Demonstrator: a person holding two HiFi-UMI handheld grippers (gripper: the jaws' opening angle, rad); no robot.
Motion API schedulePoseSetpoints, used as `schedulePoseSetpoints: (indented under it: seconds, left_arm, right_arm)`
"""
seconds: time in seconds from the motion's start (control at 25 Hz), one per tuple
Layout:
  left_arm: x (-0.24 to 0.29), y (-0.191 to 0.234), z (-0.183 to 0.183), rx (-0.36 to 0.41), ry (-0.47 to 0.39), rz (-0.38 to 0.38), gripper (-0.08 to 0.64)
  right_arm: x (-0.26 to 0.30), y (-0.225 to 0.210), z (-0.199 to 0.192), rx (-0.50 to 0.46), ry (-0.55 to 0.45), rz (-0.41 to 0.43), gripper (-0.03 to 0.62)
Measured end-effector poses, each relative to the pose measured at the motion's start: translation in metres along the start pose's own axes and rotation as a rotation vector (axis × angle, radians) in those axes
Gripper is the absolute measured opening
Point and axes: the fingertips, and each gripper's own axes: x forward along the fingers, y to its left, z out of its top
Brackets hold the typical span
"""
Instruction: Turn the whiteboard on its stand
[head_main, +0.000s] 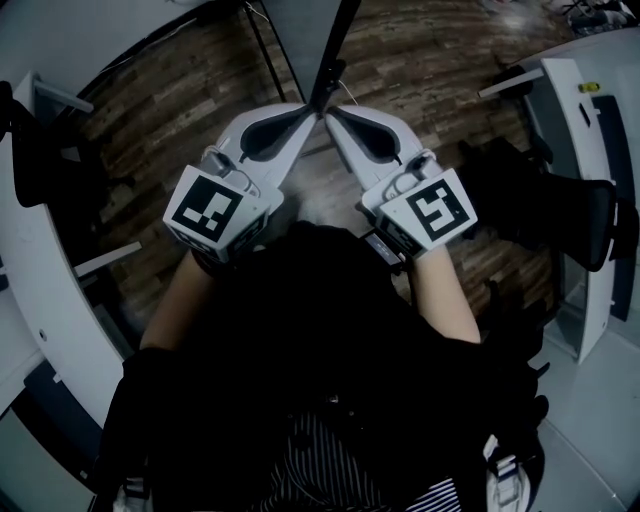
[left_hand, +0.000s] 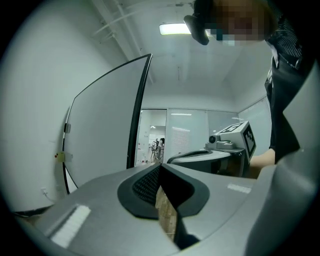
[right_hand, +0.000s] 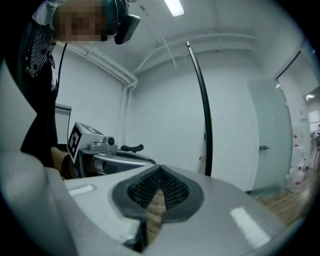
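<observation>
Floor: wood planks (head_main: 420, 60) lie under you, with white desks (head_main: 50, 300) at the far left and far right edges.
Whiteboard: the whiteboard (head_main: 335, 50) stands straight ahead of you. From above you see it edge-on, as a thin dark frame line running away from your grippers.
Left gripper: your left gripper (head_main: 311, 111) has its jaws brought together at the tips. Only floor shows through the small gap behind them, and nothing is held.
Right gripper: your right gripper (head_main: 331, 113) is likewise closed on nothing, with its ribbed pads (right_hand: 167, 187) meeting at the point.
Relation: the 2 tips sit just beside each other at the near end of the board's frame. You cannot tell whether they touch it.
Left gripper view: the board's pale face fills the left, its black frame edge curving up.
Right gripper view: the frame rises as 1 dark line right of centre, with a door (right_hand: 270, 140) further right.
</observation>
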Motion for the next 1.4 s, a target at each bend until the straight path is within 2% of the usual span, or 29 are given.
schedulePoseSetpoints:
  seconds: [0.08, 0.28, 0.56, 0.8, 1.16, 1.4]
  left_arm:
    - [0.013, 0.014, 0.003, 0.028, 0.002, 0.022, 0.003]
    - [0.041, 0.023, 0.007, 0.023, -0.009, 0.018, 0.003]
    - [0.078, 0.034, -0.003, 0.017, 0.008, 0.026, 0.003]
    - [0.073, 0.053, -0.012, 0.009, 0.018, 0.047, 0.003]
    - [0.079, 0.069, 0.008, 0.023, 0.001, -0.060, 0.003]
    - [0.090, 0.072, 0.013, 0.023, -0.013, -0.136, 0.003]
  right_arm:
    - [0.003, -0.020, 0.004, 0.008, -0.001, 0.017, 0.002]
    - [0.006, -0.062, 0.003, -0.009, -0.015, 0.025, 0.002]
    - [0.018, -0.088, -0.006, 0.024, -0.021, 0.087, 0.002]
    - [0.028, -0.097, -0.017, 0.033, 0.003, 0.073, 0.002]
    - [0.048, -0.100, 0.005, 0.066, -0.028, -0.021, 0.002]
    - [0.052, -0.109, 0.009, 0.039, -0.030, -0.082, 0.002]
